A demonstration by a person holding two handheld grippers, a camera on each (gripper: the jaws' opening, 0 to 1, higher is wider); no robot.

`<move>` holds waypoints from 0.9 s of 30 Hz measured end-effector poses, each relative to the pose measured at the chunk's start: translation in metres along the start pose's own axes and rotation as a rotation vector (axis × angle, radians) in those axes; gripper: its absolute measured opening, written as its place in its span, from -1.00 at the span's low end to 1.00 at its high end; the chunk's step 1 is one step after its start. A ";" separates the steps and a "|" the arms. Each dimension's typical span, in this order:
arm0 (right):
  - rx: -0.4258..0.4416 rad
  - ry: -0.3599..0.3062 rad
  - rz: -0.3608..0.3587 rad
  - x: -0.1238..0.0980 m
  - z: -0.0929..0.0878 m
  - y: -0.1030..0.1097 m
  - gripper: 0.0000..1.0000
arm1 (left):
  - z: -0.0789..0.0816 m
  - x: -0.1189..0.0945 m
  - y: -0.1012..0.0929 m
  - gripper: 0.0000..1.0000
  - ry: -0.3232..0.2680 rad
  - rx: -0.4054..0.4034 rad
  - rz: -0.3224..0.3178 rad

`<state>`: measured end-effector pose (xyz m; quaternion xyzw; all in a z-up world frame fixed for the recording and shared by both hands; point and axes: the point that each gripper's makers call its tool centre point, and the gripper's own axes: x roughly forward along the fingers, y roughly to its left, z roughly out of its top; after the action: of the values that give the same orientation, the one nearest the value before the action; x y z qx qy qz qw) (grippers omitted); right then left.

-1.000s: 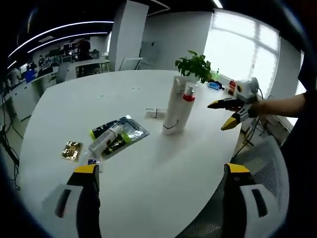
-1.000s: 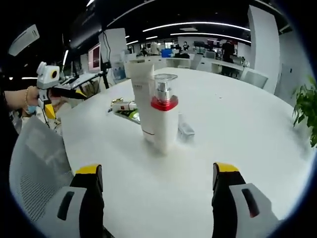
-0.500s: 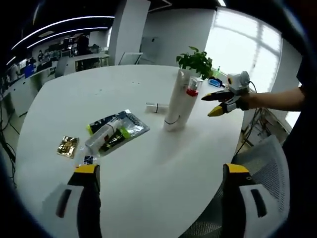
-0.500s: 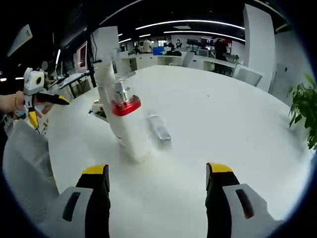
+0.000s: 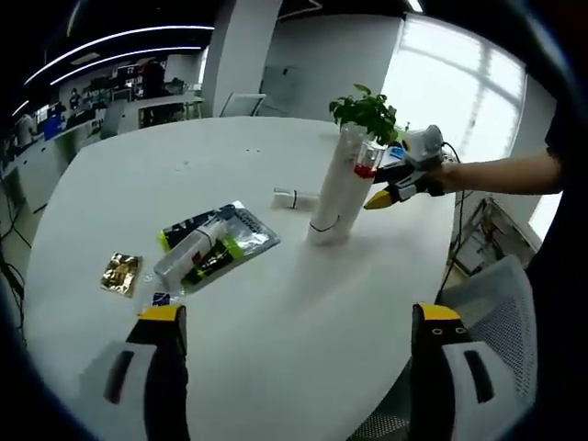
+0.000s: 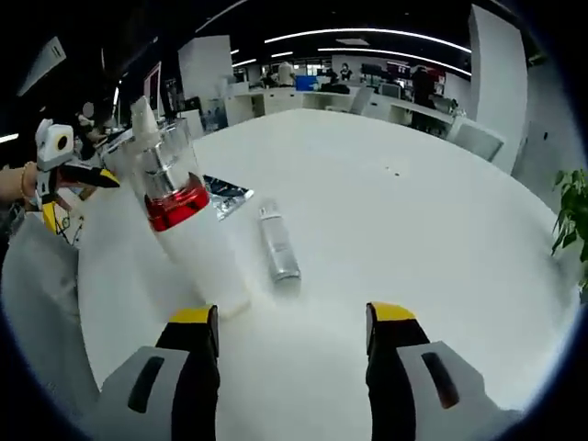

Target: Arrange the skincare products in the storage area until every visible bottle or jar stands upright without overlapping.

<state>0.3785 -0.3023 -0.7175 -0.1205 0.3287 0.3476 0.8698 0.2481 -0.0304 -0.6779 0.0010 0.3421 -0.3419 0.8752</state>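
Left gripper [image 5: 292, 322]: its 2 jaws are wide apart with nothing between them. It hangs over the near edge of the white table [image 5: 276, 303].
Right gripper [image 6: 292, 322]: its 2 jaws are also wide apart and hold nothing. It is close to the pump bottle, which is just ahead of its left jaw.
Pump bottle [image 6: 188, 239]: white, with a red ring and a clear cap. It stands up near the table edge by the window.
Tall tube [image 5: 329, 188]: white and standing up, touching the pump bottle or just beside it.
Small silver bottle [image 6: 277, 246]: lying on its side, near the 2 standing ones, toward the middle of the table.
Clear packet [image 5: 216, 243]: lying flat near the left gripper, with a white tube and green things inside.
Gold packet [image 5: 119, 273]: lying flat near the table's left edge.
Plant [image 5: 366, 112]: green, at the far edge behind the bottles.
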 end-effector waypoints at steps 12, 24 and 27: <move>-0.008 0.017 0.040 0.033 0.004 -0.012 0.14 | -0.010 0.008 0.008 0.90 0.030 -0.025 -0.005; -0.056 0.035 0.112 0.059 0.011 -0.003 0.00 | -0.015 0.015 0.012 0.89 0.044 -0.043 -0.007; -0.068 0.029 0.133 0.067 0.015 0.000 -0.02 | -0.015 0.016 0.014 0.89 0.041 -0.048 -0.007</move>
<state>0.4221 -0.2608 -0.7497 -0.1329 0.3365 0.4139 0.8353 0.2563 -0.0257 -0.7025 -0.0144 0.3681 -0.3364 0.8667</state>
